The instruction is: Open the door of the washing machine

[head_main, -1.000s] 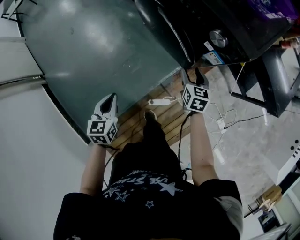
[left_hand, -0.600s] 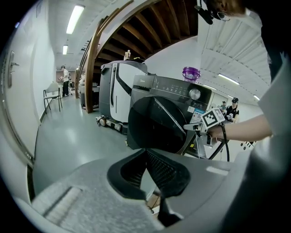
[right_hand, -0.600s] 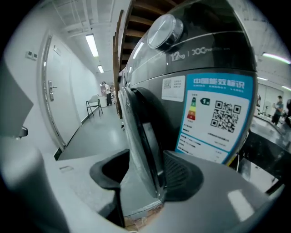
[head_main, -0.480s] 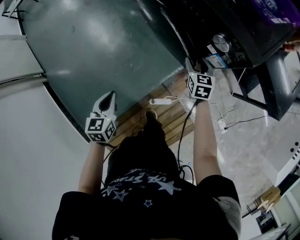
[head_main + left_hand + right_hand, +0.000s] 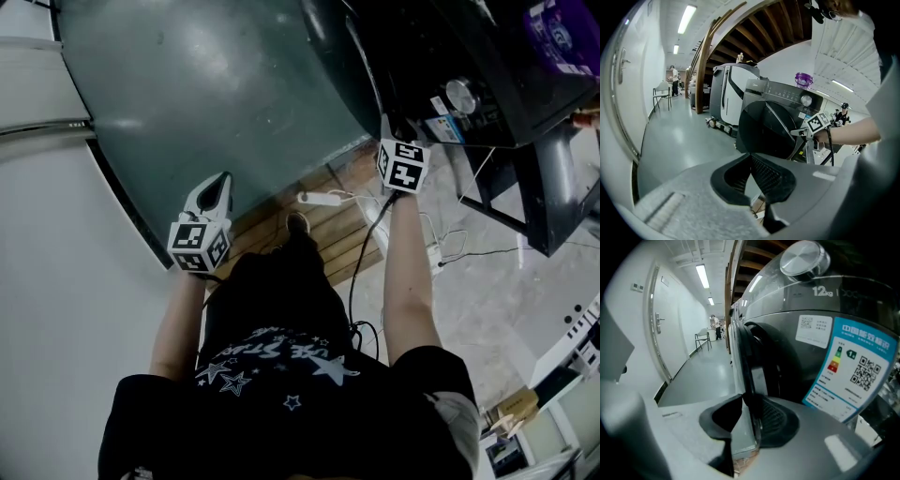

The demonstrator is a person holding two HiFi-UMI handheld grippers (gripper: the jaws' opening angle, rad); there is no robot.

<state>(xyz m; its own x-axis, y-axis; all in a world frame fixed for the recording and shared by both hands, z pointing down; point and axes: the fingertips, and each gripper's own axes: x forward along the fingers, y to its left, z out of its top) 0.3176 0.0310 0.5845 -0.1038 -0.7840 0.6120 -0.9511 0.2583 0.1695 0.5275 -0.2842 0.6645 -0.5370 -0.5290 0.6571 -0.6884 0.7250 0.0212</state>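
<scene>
The dark washing machine [image 5: 441,47] stands at the top right of the head view, its round black door [image 5: 347,56] facing the floor space. My right gripper [image 5: 386,127] is at the door's rim. In the right gripper view the door's edge [image 5: 743,362] runs upright between the jaws of my right gripper [image 5: 746,399]; they are closing and the pads press on it. My left gripper [image 5: 223,178] hangs apart over the floor, shut on nothing. The left gripper view shows the left gripper [image 5: 751,155] aimed at the door [image 5: 764,131].
A wooden pallet [image 5: 328,225] with a white power strip [image 5: 323,199] and cables lies under the machine. A black metal stand [image 5: 553,187] is at the right. An energy label [image 5: 853,366] and a knob [image 5: 804,258] are on the front. Another white machine [image 5: 729,89] stands beyond.
My right gripper has moved up and right to the door's rim and its jaws have come together on the edge. The left gripper has barely moved.
</scene>
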